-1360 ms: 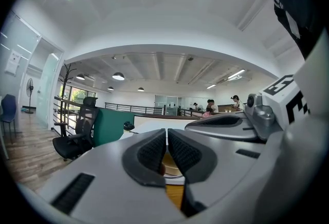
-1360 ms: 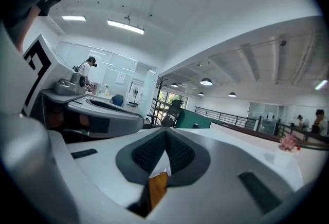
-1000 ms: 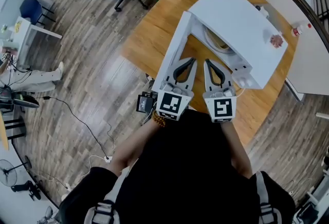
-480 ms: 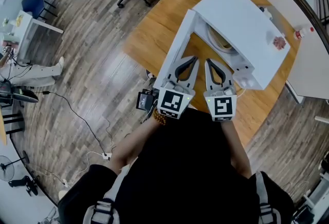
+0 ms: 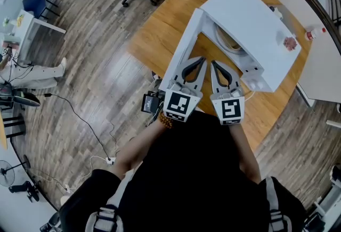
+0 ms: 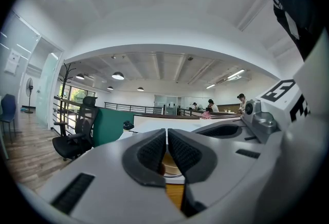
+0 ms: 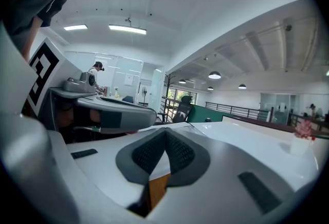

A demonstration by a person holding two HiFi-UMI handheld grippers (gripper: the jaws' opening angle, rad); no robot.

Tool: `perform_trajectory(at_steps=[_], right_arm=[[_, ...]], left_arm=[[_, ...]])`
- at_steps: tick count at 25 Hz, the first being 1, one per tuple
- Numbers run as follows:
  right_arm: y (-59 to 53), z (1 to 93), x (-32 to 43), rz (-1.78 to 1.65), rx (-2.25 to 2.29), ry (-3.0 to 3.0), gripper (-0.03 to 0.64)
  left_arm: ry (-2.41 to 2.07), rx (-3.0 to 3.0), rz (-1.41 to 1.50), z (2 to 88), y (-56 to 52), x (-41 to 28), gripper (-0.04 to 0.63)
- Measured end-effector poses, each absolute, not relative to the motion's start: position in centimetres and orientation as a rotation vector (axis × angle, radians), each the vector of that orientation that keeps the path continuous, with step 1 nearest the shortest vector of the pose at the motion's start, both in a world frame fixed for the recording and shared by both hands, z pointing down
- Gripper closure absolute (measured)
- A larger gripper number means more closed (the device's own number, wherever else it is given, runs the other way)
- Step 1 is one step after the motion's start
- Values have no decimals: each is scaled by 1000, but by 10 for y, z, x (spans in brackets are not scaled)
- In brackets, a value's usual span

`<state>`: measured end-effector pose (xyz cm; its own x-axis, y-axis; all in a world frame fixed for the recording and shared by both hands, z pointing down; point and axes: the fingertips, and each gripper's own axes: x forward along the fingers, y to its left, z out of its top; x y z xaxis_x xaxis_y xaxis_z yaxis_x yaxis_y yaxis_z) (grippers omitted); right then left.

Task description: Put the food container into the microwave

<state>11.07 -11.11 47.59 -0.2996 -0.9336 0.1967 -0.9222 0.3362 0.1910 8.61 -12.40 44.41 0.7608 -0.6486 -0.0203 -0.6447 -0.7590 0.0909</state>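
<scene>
My left gripper (image 5: 198,61) and right gripper (image 5: 216,65), jaws together and empty, mid-frame before the open microwave (image 5: 250,18).

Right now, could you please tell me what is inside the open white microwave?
Only the edge of a round, cream-coloured dish shows in the open white microwave. Its top covers the rest of the cavity, so anything deeper inside is hidden.

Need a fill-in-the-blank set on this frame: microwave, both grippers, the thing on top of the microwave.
The white microwave on the round wooden table has its door ___.
The left gripper and the right gripper both have their jaws ___, with nothing between them.
The small object lying on the microwave's top is coloured ___.
Missing words: open; shut; pink.
</scene>
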Motion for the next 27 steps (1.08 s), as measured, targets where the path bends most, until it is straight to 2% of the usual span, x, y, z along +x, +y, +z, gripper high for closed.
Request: perform_trajectory(at_steps=[27], right_arm=[[-120,512,149,122,1728,-2216,611]], left_arm=[[-1039,2867,-60,449,-127,94,565]])
